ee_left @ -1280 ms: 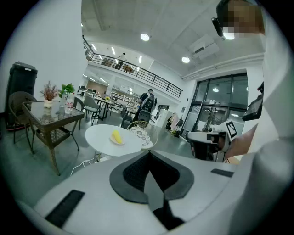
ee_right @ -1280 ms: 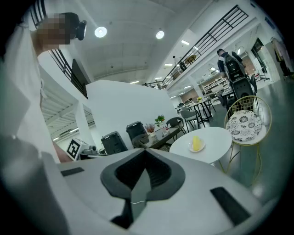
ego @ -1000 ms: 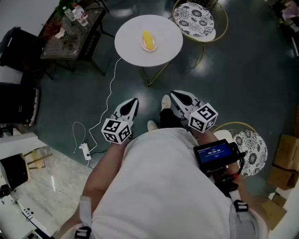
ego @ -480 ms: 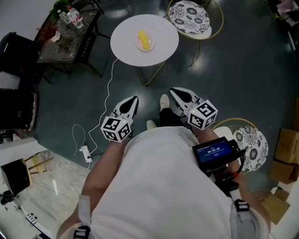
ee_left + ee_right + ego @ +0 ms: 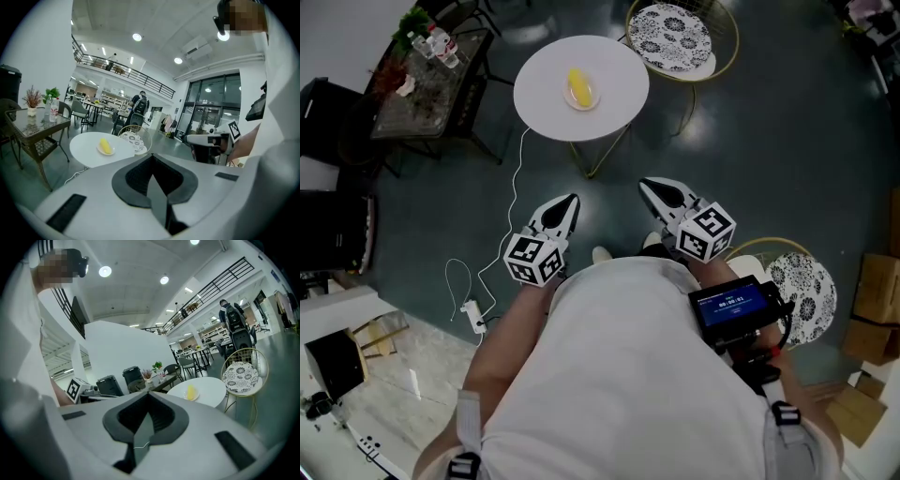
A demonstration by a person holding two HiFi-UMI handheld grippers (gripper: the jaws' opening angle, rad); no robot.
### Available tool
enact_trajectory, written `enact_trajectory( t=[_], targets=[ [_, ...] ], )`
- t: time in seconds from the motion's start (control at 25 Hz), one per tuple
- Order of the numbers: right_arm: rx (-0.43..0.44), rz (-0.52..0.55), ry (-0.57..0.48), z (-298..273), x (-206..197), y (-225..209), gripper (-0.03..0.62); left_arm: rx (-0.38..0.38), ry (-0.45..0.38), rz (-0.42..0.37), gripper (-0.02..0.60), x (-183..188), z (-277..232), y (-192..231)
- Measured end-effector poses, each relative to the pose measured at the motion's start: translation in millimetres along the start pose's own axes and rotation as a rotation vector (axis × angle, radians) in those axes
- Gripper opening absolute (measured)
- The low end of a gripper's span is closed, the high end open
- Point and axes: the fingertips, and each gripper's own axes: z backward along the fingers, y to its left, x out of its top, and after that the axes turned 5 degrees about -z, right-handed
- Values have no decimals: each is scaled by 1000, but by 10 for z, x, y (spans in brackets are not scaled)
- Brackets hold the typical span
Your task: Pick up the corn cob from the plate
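A yellow corn cob (image 5: 578, 86) lies on a small white plate (image 5: 586, 97) on a round white table (image 5: 546, 70), far ahead of both grippers. My left gripper (image 5: 570, 201) and right gripper (image 5: 648, 187) are held close to the person's body over the dark floor, both shut with nothing in them. In the left gripper view the corn cob (image 5: 106, 146) shows small beyond the shut left gripper (image 5: 151, 160), with the right gripper (image 5: 206, 139) off to the side. The right gripper view shows the corn cob (image 5: 190, 391) past the shut right gripper (image 5: 147, 398).
A wire chair with a patterned cushion (image 5: 679, 34) stands right of the table. A glass side table (image 5: 431, 75) with bottles is at the left. A white cable (image 5: 521, 173) runs to a power strip (image 5: 472, 317). Another patterned stool (image 5: 803, 291) and boxes (image 5: 872, 323) are at the right.
In the head view the table with the corn has slid left and a little down. The person's feet have shifted. Both grippers hold their place in view, still shut.
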Motion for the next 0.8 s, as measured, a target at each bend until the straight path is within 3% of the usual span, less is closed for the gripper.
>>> enact_trajectory(
  t=[0.4, 0.8],
  targets=[
    [2, -23, 6, 427, 259, -584, 8, 11, 20, 9, 8, 157, -626, -451],
    [7, -28, 14, 518, 132, -696, 6, 22, 26, 13, 8, 18, -723, -518]
  ],
)
